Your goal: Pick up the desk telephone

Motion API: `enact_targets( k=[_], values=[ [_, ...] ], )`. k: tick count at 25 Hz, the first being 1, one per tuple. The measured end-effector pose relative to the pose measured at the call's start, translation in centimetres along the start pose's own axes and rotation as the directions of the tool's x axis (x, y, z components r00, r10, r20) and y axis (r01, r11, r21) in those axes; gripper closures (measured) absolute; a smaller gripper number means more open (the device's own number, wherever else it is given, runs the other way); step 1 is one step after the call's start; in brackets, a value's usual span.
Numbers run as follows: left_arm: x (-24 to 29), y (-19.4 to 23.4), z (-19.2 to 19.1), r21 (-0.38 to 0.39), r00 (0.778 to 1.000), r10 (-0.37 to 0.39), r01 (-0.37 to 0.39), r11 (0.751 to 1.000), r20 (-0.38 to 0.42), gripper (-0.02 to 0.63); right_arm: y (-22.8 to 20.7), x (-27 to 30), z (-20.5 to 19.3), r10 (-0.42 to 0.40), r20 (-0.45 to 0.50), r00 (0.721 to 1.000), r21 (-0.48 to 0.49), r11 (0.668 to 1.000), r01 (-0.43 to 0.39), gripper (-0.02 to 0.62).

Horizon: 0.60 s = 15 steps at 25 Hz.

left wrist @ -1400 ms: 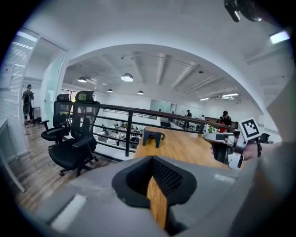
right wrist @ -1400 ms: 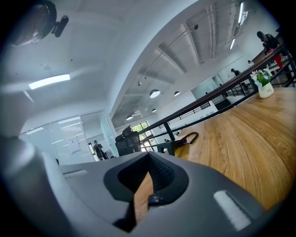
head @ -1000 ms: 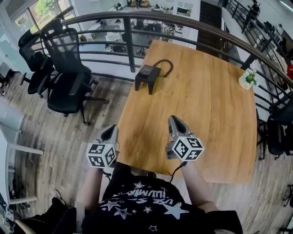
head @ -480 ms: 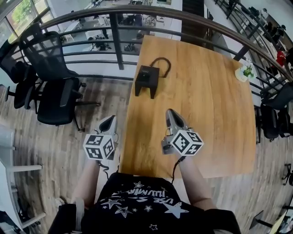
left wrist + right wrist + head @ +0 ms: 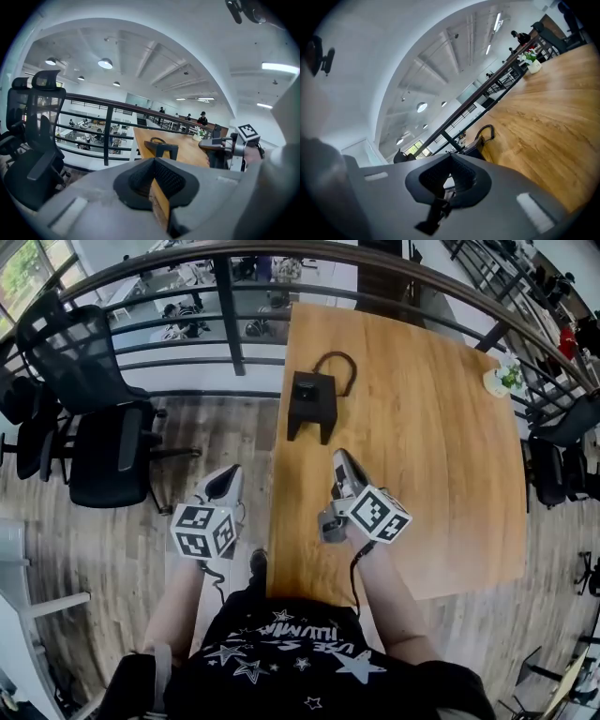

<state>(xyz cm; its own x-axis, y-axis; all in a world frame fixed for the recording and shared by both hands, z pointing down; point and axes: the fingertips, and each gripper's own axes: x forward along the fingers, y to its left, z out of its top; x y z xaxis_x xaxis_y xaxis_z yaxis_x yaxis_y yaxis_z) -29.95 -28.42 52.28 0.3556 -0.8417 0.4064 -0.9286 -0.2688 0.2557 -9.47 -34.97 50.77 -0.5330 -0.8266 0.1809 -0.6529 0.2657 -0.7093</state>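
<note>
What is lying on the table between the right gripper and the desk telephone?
Nothing: only bare wooden table separates the right gripper from the desk telephone, as the head view shows.

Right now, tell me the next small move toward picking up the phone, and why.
Probably carry the right gripper forward toward the phone and open its jaws on the way: it hangs over the table short of the phone, shut and empty, and the left gripper is off the table's edge.
</note>
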Motion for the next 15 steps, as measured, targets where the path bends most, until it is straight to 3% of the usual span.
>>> enact_targets(
  k=[6,7,9,12,15],
  values=[
    [1.9,2.6,2.0,-0.013,0.999,-0.041,0.041,0.999,-0.012,0.604,0.4,4.0,0.4,-0.03,0.06,0.998,0.197,0.98,0.018,0.592],
    [2.2,2.9,2.2,-0.014,0.999,-0.048,0.048,0.999,-0.016,0.604,0.3,4.6,0.6,-0.04,0.078,0.996,0.23,0.973,0.021,0.557],
    [2.6,3.3,2.1,-0.012,0.998,-0.061,0.061,0.998,-0.028,0.604,-0.2,5.7,0.7,-0.062,0.113,0.992,0.312,0.95,0.024,0.42],
    [3.0,3.9,1.4,-0.016,0.996,-0.077,0.077,0.997,-0.045,0.604,-1.4,6.8,0.3,-0.111,0.155,0.982,0.448,0.893,0.03,0.353],
    [3.3,4.8,0.9,-0.026,0.995,-0.088,0.086,0.996,-0.057,0.604,-2.4,8.0,-0.6,-0.146,0.162,0.976,0.547,0.837,0.035,0.344]
  ],
)
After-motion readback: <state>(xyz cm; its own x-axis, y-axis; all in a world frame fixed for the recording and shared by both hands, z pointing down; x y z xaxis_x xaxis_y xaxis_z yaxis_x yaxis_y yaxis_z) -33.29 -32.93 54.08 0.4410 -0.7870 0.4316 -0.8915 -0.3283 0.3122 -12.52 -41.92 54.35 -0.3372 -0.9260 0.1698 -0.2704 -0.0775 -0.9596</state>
